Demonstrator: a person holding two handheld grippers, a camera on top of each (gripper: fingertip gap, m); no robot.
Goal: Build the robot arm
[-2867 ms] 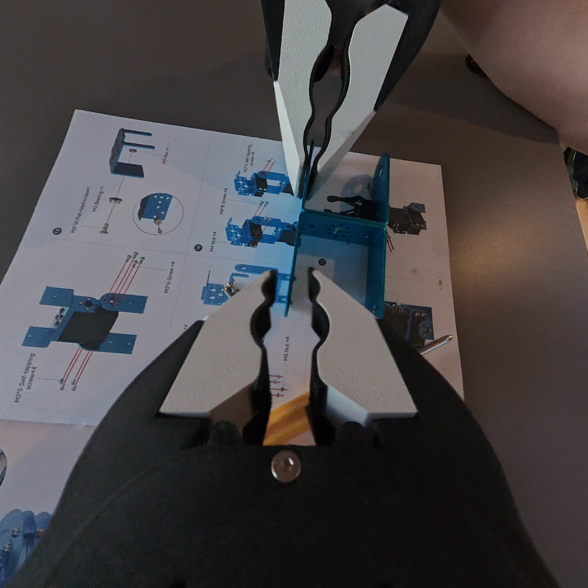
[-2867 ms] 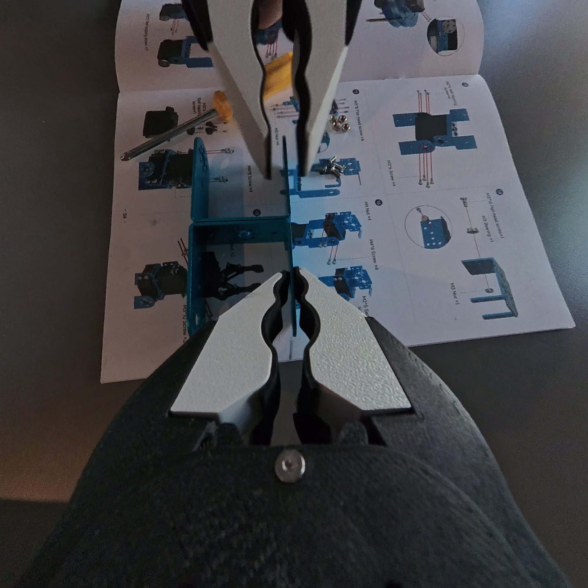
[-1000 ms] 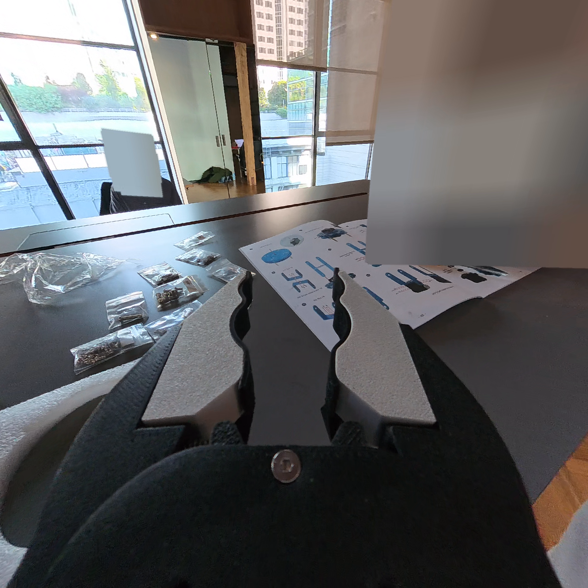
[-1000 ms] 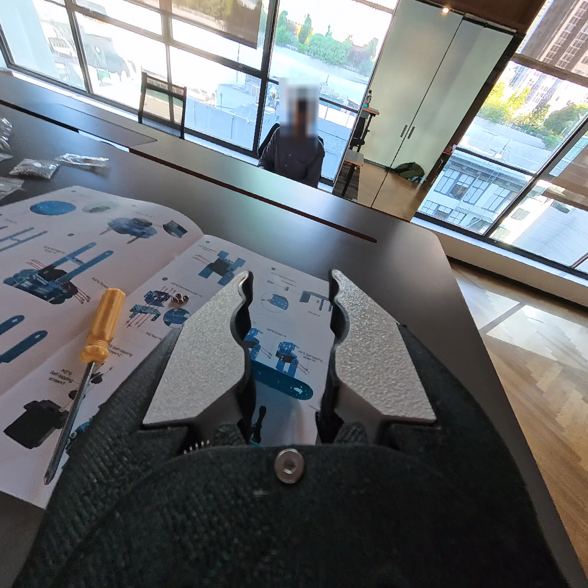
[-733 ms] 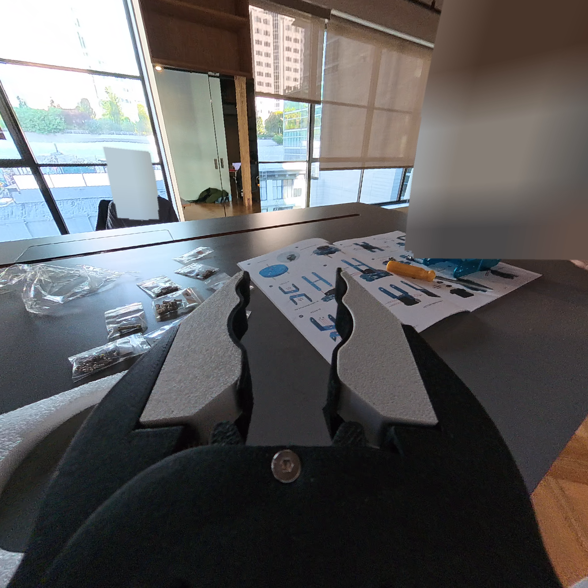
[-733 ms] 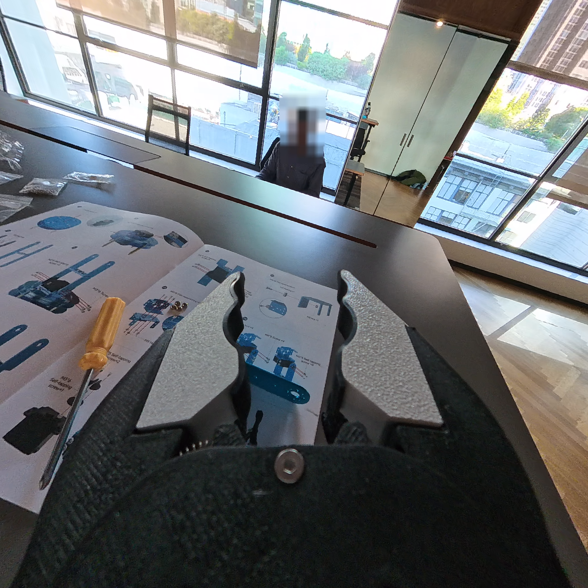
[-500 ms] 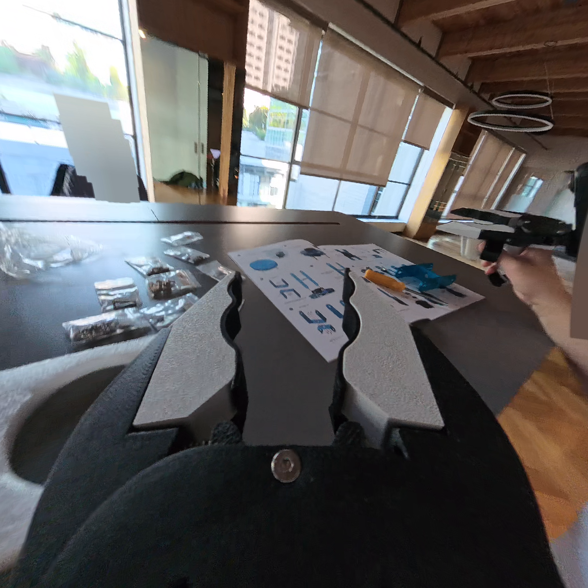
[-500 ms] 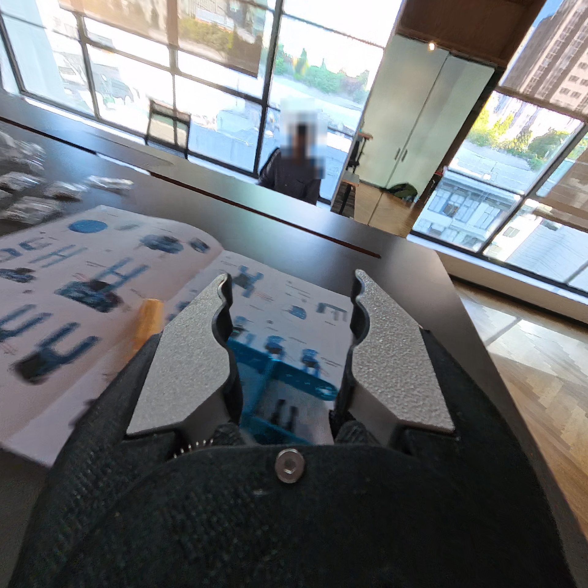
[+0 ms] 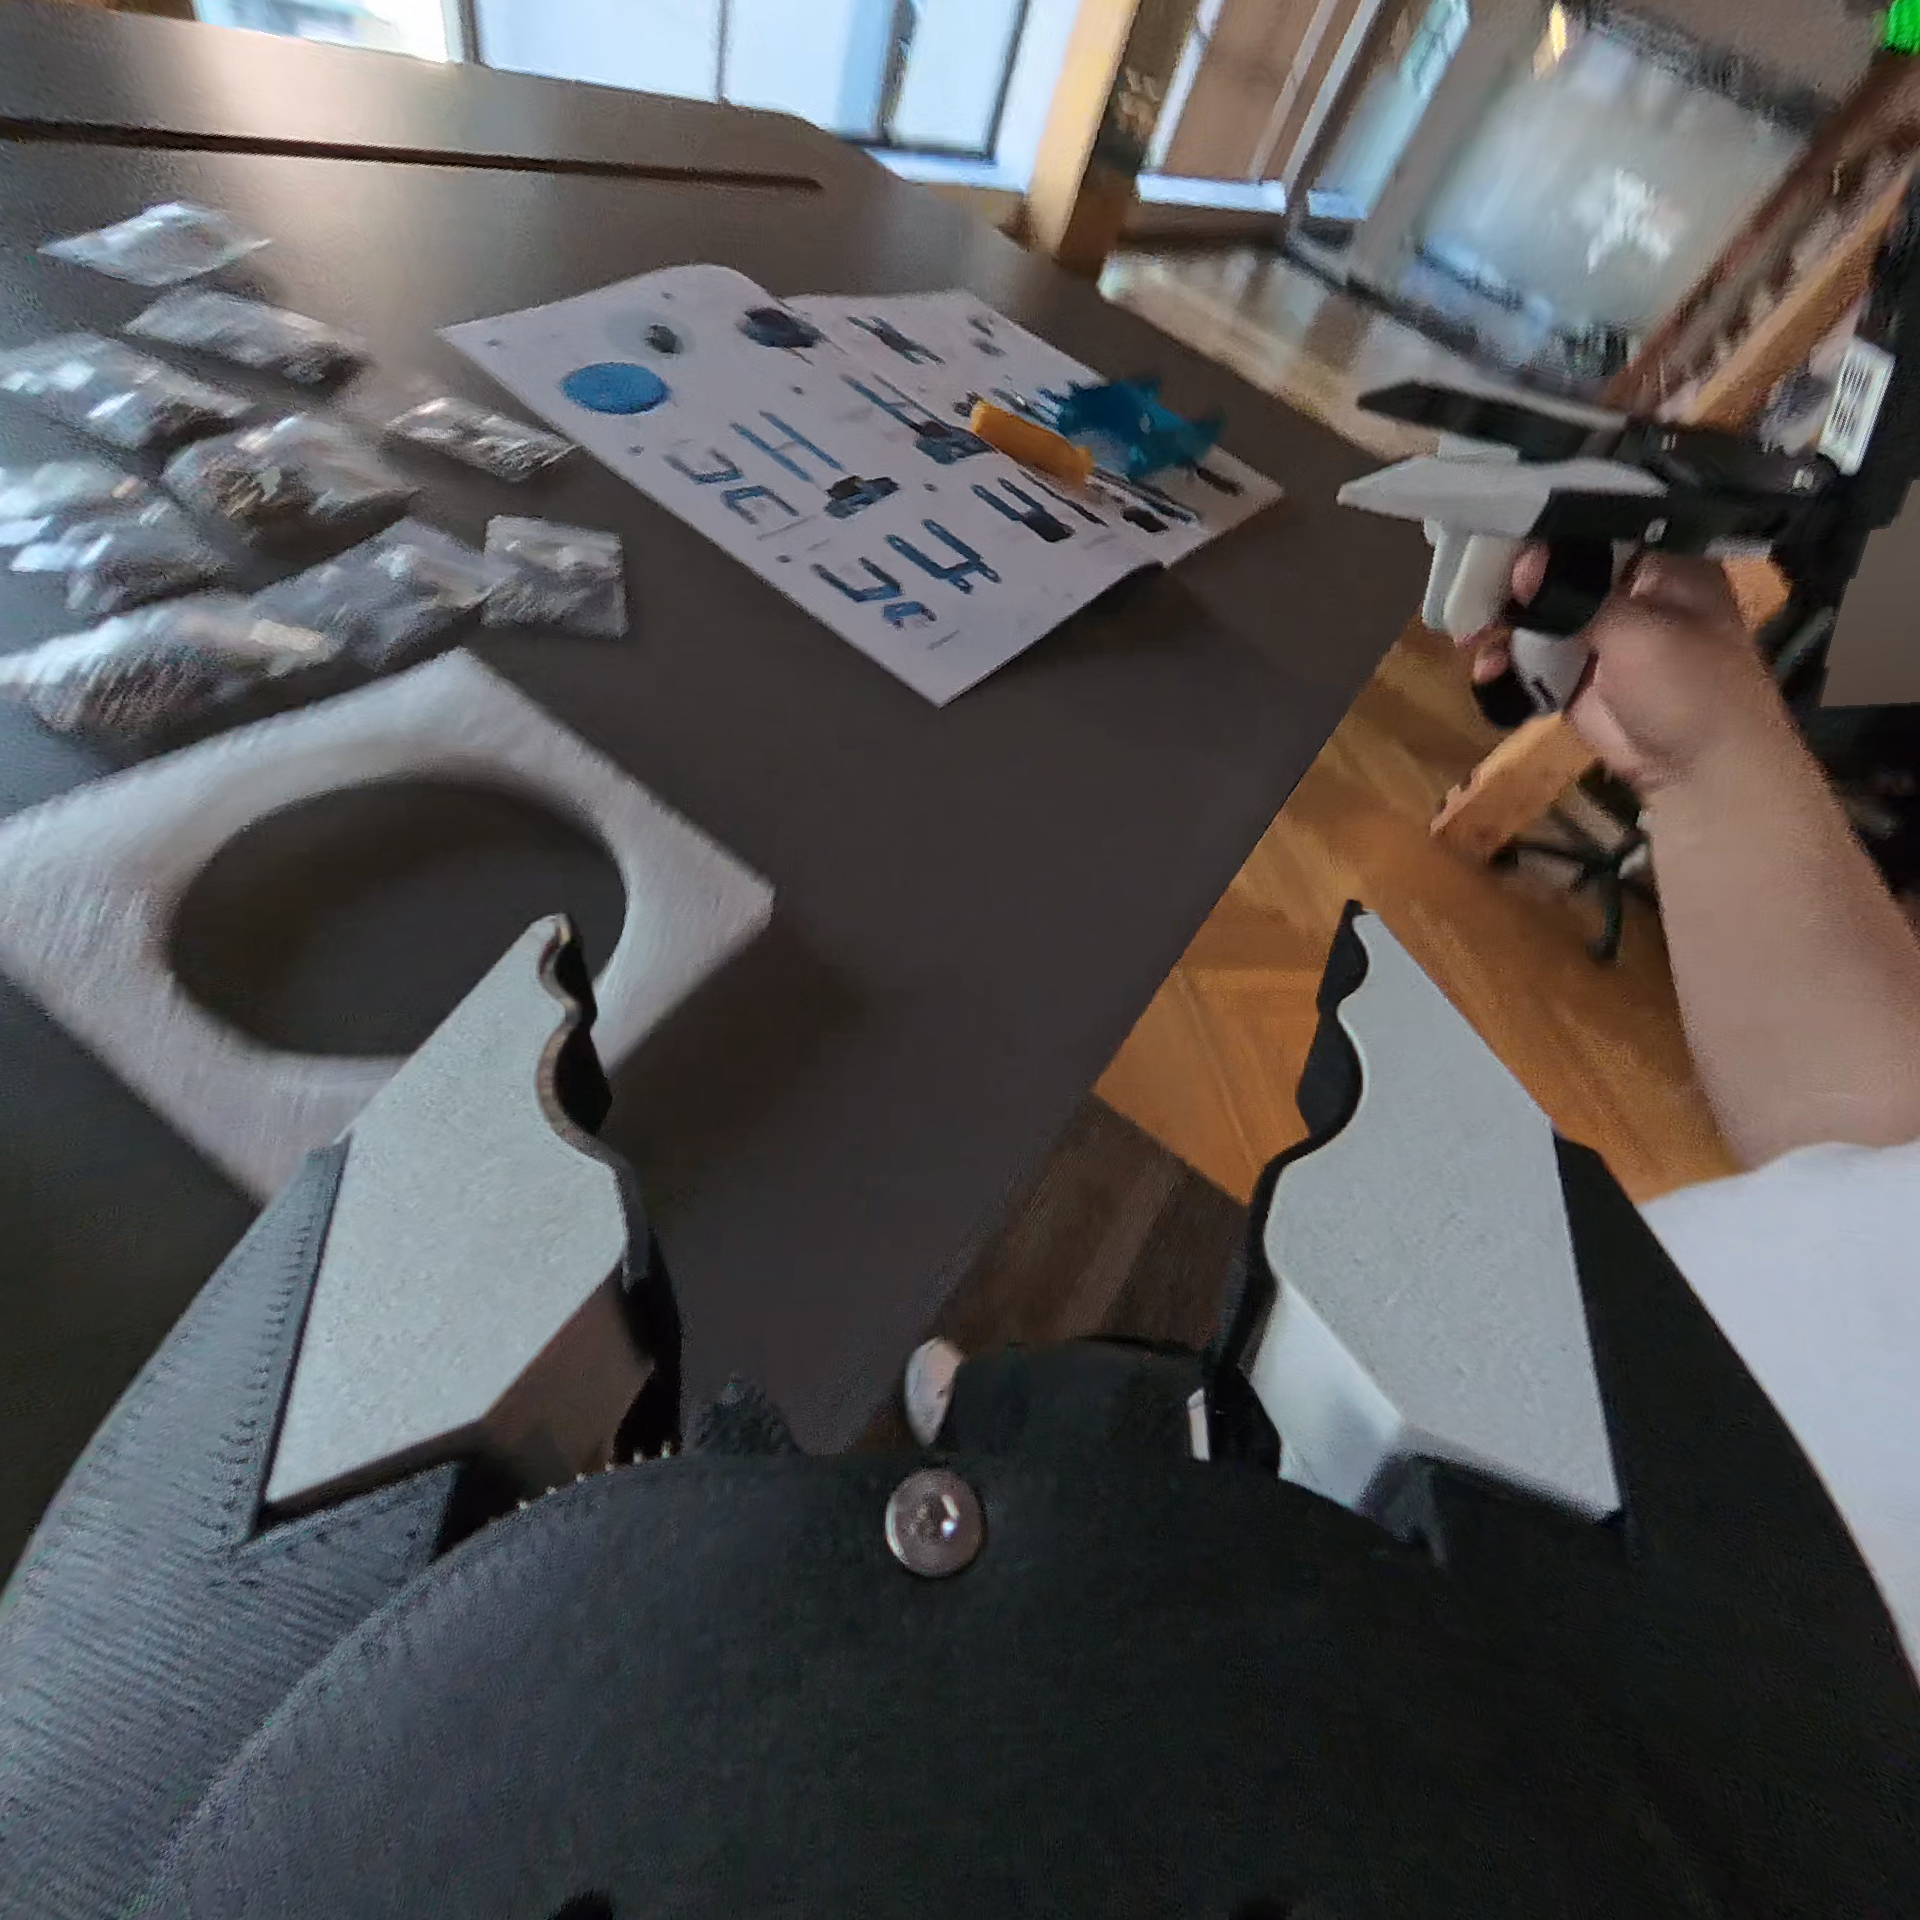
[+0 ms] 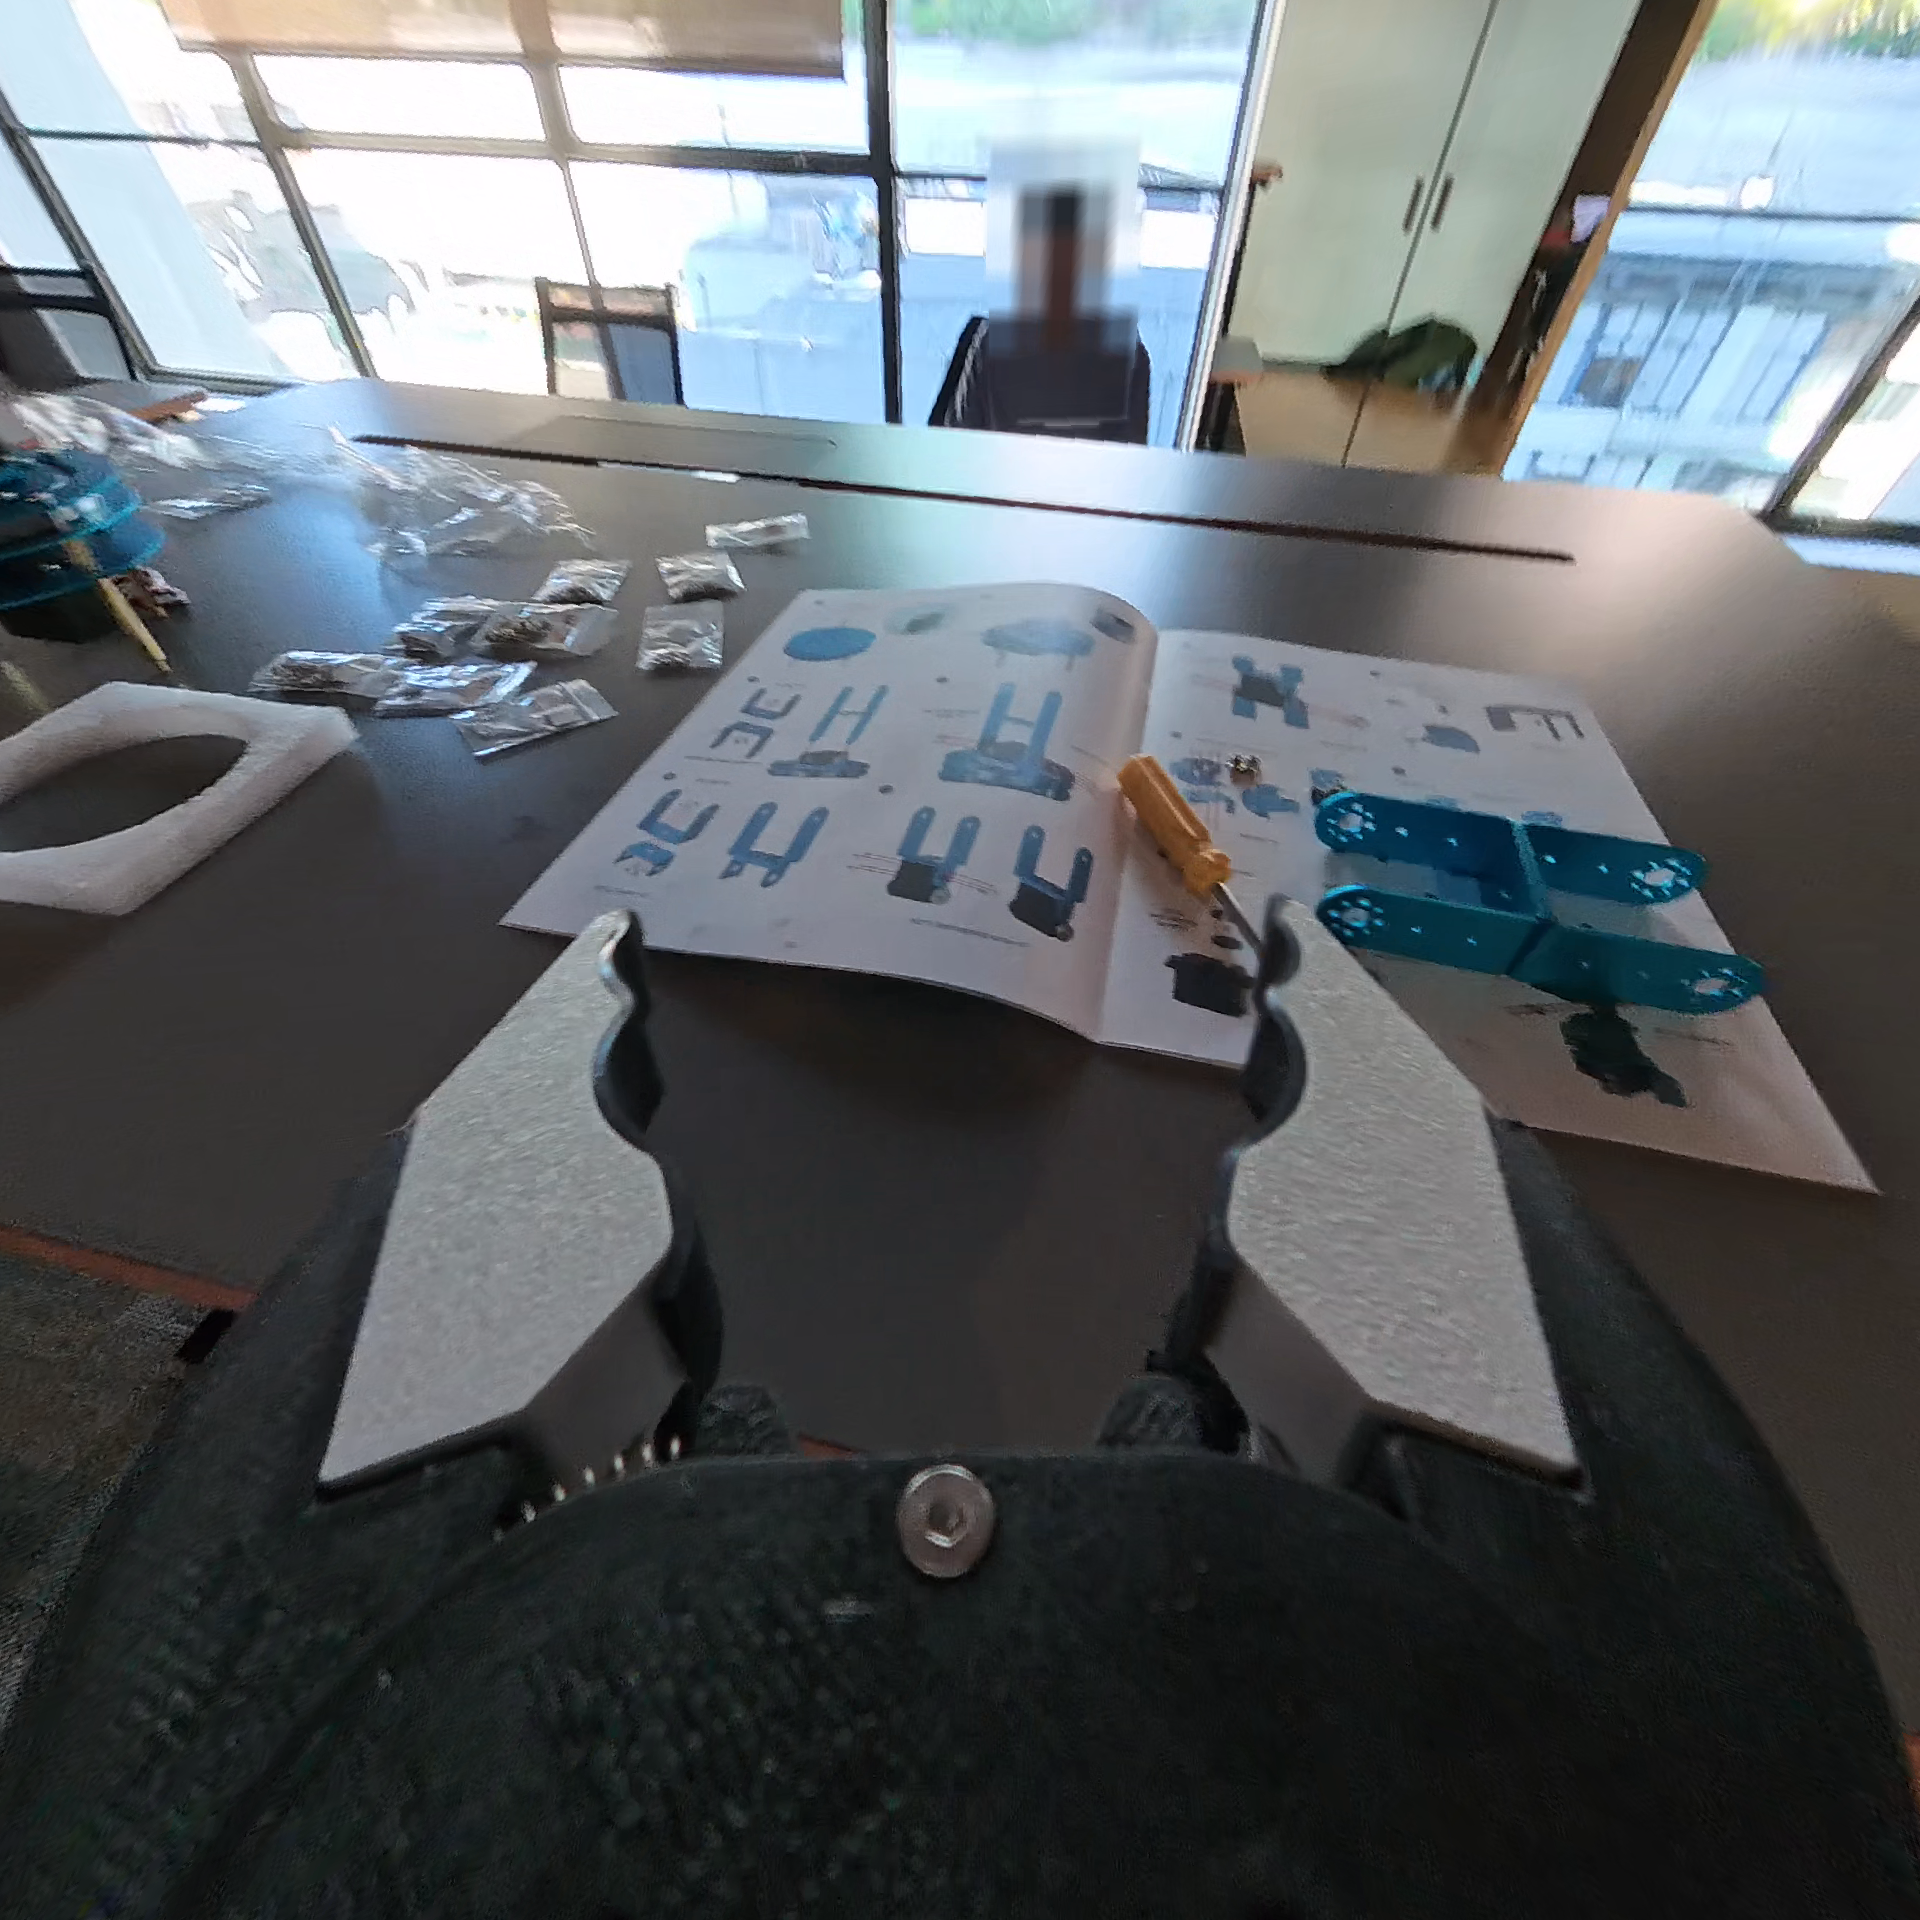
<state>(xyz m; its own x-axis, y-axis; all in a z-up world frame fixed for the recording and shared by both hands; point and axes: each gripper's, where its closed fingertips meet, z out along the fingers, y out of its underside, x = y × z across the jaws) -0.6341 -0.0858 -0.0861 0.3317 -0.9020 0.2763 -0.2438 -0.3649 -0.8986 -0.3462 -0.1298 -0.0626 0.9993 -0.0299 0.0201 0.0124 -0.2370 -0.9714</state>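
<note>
Dark table: holds everything; both grippers hang above its near edge, holding nothing.
Left gripper: fingers spread wide, nothing between them — only bare tabletop and wooden floor show in the gap. Nearest thing is the white foam sheet with a round cut-out, just beyond its left finger.
Right gripper: fingers spread wide, empty. Tips sit close to the near edge of the open booklet. It also shows in the left wrist view, off the table's right side, gripped by a hand.
Blue bracket: metal part made of paired arms with round, holed ends, lying flat on the booklet's right page, to the right of the right gripper's right fingertip and apart from it.
Screwdriver: yellow handle, lying on the booklet near the fold, just left of the bracket; the shaft tip runs toward the right gripper's right finger.
Small screws: a few loose ones on the page beyond the screwdriver handle.
Plastic bags: small clear packets of hardware scattered left of the booklet, some crumpled empty plastic behind them.
Blue stacked discs: far left edge of the table — detail blurred.
Background: a person sits beyond the far side of the table, in front of large windows.
</note>
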